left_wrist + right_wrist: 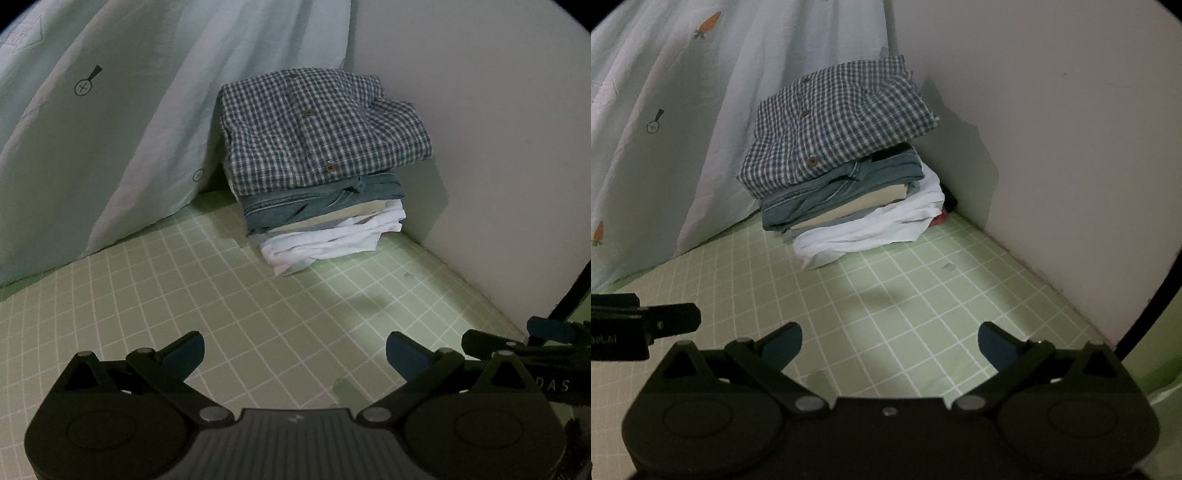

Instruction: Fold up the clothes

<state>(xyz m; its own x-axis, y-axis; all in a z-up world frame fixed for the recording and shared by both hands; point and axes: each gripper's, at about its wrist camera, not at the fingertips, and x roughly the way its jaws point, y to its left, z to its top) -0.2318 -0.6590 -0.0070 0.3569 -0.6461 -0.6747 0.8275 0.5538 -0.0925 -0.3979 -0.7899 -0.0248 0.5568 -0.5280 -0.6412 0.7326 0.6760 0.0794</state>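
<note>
Clothes (317, 166) sit stacked in the corner where curtain (110, 129) meets wall (480, 129), checked shirt (317, 125) on top. Left wrist view: my left gripper (295, 354) has jaws wide apart, empty, well short of the stack over the green grid sheet (221, 295).

Right wrist view: my right gripper (890, 343) likewise spread, holding nothing. Judgement: nothing unfolded lies within reach; best to leave the stack square and fetch the next garment.

A home bedroom corner was suggested: a green grid-print sheet (258, 295) was spread w/ folded clothes (321, 166) stacked on it, betw. a carrot-print curtain (665, 110) & plain wall (1052, 110).
</note>
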